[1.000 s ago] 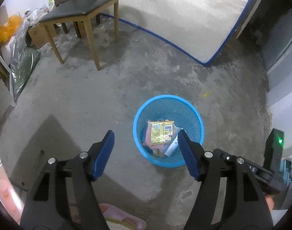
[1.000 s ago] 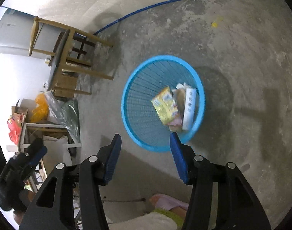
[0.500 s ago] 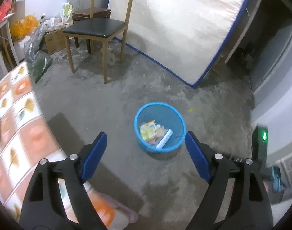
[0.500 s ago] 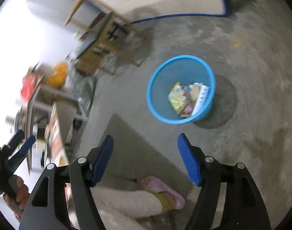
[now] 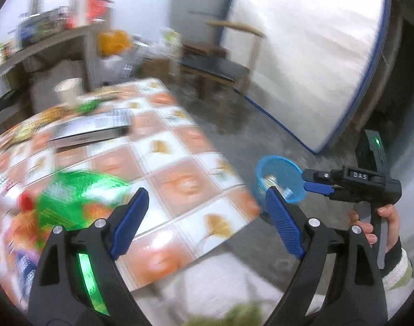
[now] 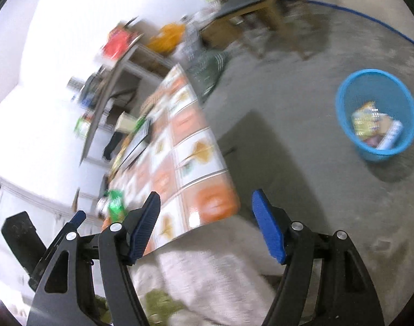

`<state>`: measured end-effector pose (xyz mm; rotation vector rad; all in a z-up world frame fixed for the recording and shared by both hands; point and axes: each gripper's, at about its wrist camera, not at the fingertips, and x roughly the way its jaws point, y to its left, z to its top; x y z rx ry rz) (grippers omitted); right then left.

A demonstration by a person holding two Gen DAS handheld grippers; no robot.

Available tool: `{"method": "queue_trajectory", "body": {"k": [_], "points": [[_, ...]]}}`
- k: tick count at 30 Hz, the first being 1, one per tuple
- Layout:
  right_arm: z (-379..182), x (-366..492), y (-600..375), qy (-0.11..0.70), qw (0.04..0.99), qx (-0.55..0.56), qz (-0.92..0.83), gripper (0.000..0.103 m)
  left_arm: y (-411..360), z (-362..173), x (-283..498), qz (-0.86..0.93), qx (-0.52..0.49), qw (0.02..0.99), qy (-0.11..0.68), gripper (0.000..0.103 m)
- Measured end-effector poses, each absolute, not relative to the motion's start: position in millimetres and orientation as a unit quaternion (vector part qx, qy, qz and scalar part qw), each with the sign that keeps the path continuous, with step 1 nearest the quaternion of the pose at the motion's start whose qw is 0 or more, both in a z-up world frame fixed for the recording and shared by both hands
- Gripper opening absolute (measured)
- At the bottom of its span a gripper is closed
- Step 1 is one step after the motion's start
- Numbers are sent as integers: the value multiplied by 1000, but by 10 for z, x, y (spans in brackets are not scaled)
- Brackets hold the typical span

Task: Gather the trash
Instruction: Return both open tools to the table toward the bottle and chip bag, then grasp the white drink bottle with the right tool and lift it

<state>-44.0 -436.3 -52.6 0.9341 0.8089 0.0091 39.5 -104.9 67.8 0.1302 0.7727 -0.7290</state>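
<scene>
A blue mesh basket (image 6: 380, 152) stands on the concrete floor, with a yellow snack packet (image 6: 365, 119) and other wrappers in it. In the left wrist view the basket (image 5: 277, 160) shows small, past the table's corner. A green packet (image 5: 76, 198) lies blurred on the tiled tablecloth (image 5: 179, 182), left of my left gripper (image 5: 205, 190). That gripper's jaws are opening, with nothing between them. My right gripper (image 6: 206, 197) is open and empty above the table's near corner (image 6: 207, 203). It also shows from the side (image 5: 316, 183), held in a hand in front of the basket.
On the table lie a flat grey box (image 5: 92, 130), a paper cup (image 5: 68, 89) and a red-capped bottle (image 5: 25, 199). A chair (image 5: 220, 65) and a leaning mattress (image 5: 302, 54) stand behind. A cluttered shelf (image 5: 44, 38) is at the far left. The person's light trousers (image 6: 207, 258) fill the foreground.
Both views have swung up and away from the basket toward the table, which now fills the left. The basket has shrunk to the right. Both pairs of jaws stand wider.
</scene>
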Motion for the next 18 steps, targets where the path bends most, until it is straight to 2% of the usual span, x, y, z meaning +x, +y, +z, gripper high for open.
{"method": "queue_trajectory", "body": {"k": [9, 18], "points": [[-323, 176, -3216, 430, 811, 383, 107, 68, 557, 540, 308, -219, -57, 905, 361, 84], [-146, 550, -2636, 456, 820, 317, 136, 69, 1410, 476, 732, -166, -158, 901, 368, 84]]}}
